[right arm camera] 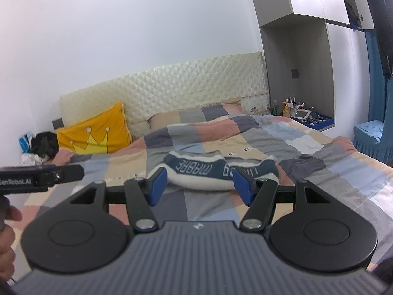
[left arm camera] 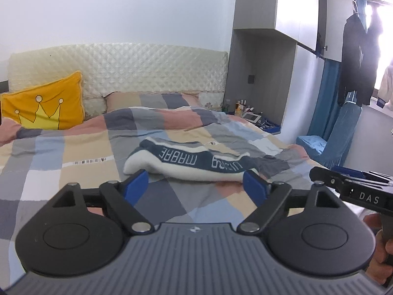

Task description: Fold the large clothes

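Observation:
A folded white garment (left arm camera: 189,164) with a dark blue lettered band lies on the checked bedspread (left arm camera: 73,162), in the middle of the bed. My left gripper (left arm camera: 195,184) hovers just short of its near edge, open wide, blue pads apart with nothing between them. In the right wrist view the same garment (right arm camera: 216,172) lies ahead. My right gripper (right arm camera: 199,185) stands open in front of it, apart from the cloth. Each view catches the other gripper's black body at its side edge.
A yellow crown pillow (left arm camera: 44,103) leans on the quilted headboard (left arm camera: 122,68). A bedside shelf with bottles (right arm camera: 307,115) is at the far right. A blue-covered chair (left arm camera: 331,140) stands beside the bed, and dark clothes (left arm camera: 356,56) hang by the window.

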